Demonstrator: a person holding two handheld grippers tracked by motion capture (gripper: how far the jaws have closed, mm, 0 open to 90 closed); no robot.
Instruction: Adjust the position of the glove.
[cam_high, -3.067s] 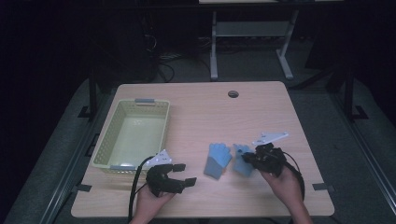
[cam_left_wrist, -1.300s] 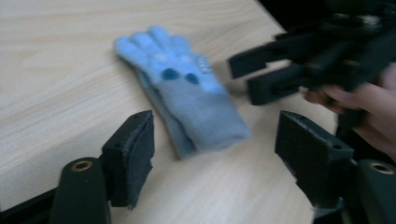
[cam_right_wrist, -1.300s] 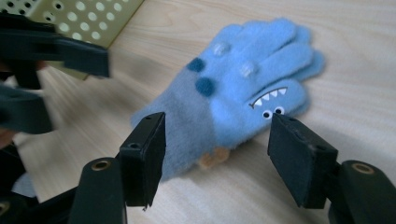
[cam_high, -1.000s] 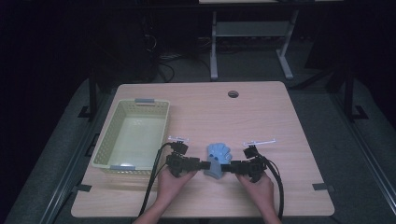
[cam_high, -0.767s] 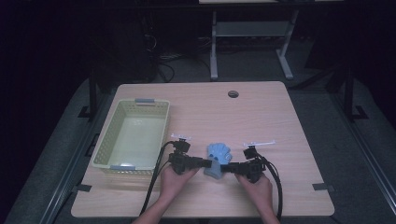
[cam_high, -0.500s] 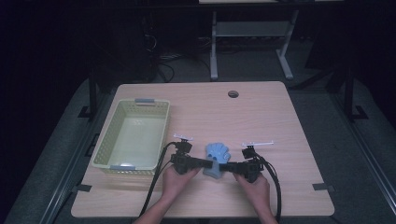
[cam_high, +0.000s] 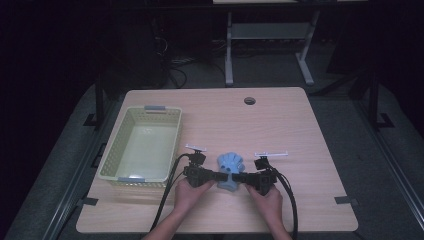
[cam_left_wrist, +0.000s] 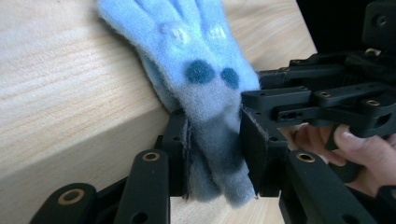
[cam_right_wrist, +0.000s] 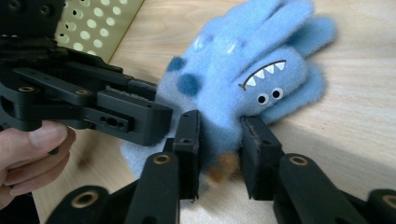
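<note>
Both grippers clamp one pair of fluffy blue gloves (cam_high: 230, 168) near the front edge of the wooden table (cam_high: 280, 130).

From the high view the gloves are a small blue lump between the left gripper (cam_high: 216, 176) and the right gripper (cam_high: 241, 177), which meet it from either side, just right of the pale green basket (cam_high: 116, 155). The left gripper view adds what that view cannot give: the left gripper (cam_left_wrist: 215, 154), its jaws having just been closing, presses its pads on the grey cuff end, and two dark blue spots mark the fleece. The right gripper view shows the right gripper (cam_right_wrist: 219, 154), its jaws also just closing, pinching the gloves' lower edge, with a toothed mouth and two small eyes stitched on one finger, and the basket's perforated wall behind.
</note>
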